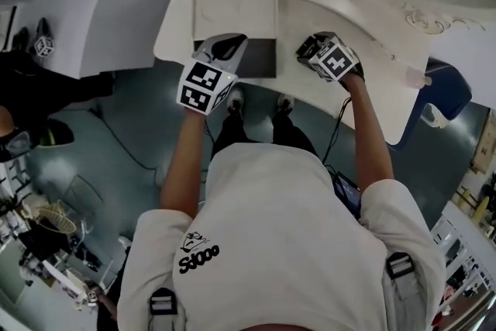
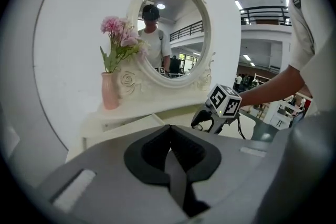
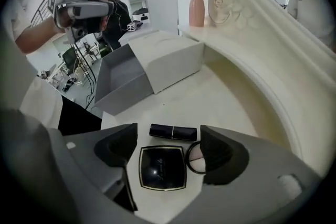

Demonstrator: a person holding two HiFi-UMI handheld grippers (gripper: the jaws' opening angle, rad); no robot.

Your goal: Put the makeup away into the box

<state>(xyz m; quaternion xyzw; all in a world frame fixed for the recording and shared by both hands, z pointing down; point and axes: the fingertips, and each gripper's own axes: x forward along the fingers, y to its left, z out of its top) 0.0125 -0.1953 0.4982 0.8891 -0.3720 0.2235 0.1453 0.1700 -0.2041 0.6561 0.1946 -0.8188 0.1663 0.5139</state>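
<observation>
A square black compact (image 3: 162, 167) lies on the cream vanity top (image 3: 231, 97). Just beyond it is a black lipstick tube (image 3: 172, 131), and a round compact (image 3: 196, 158) shows partly behind one jaw. My right gripper (image 3: 168, 149) hangs open right above them, with the square compact between its jaws but not touched. The grey box (image 3: 118, 84) stands open to the left, its white lid (image 3: 170, 60) folded back. In the head view the right gripper (image 1: 322, 50) hides the makeup. My left gripper (image 2: 169, 152) is shut and empty, above the box (image 1: 260, 58).
An oval mirror (image 2: 170, 29) in a carved frame rises at the back of the vanity. A pink vase of flowers (image 2: 110, 89) stands at its left. The vanity's raised curved rim (image 3: 273, 76) runs along the right. A person stands beyond the table.
</observation>
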